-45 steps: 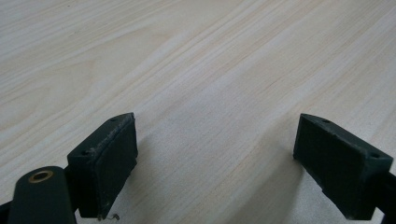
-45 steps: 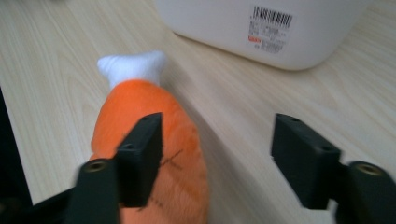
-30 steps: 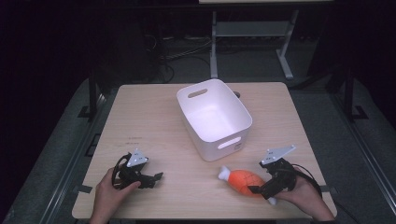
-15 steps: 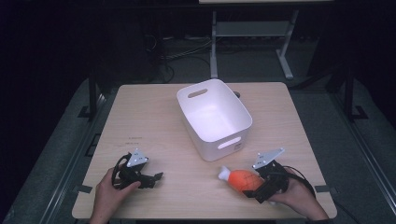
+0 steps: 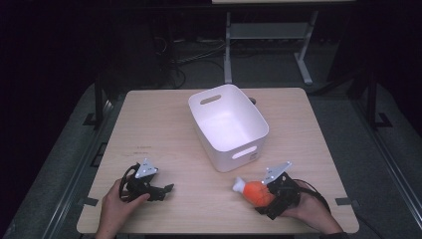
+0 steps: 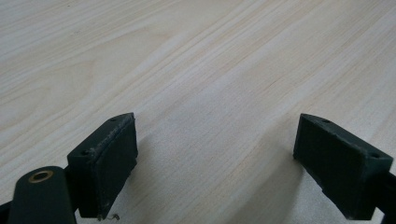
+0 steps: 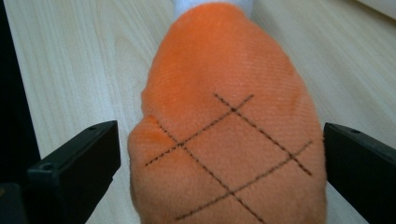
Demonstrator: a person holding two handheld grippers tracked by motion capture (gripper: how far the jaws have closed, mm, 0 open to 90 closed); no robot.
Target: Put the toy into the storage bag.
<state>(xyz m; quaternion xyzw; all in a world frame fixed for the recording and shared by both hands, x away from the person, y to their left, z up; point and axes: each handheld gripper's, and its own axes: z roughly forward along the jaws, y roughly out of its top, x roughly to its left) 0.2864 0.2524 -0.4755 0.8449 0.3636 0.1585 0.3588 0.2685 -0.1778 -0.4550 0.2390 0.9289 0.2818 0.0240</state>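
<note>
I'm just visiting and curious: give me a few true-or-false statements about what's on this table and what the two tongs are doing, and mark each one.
1. The white bin holds the orange plush toy. False: the toy lies on the table in front of the bin, and the bin looks empty.
2. The right tongs have the toy between their jaws. True: the jaws stand on either side of it, with small gaps, so not clamped.
3. The left tongs hold a block. False: the jaws are open over bare wood.
4. The toy has a stitched criss-cross pattern. True.
5. The left tongs sit inside the bin. False: they rest near the table's front left edge.
</note>
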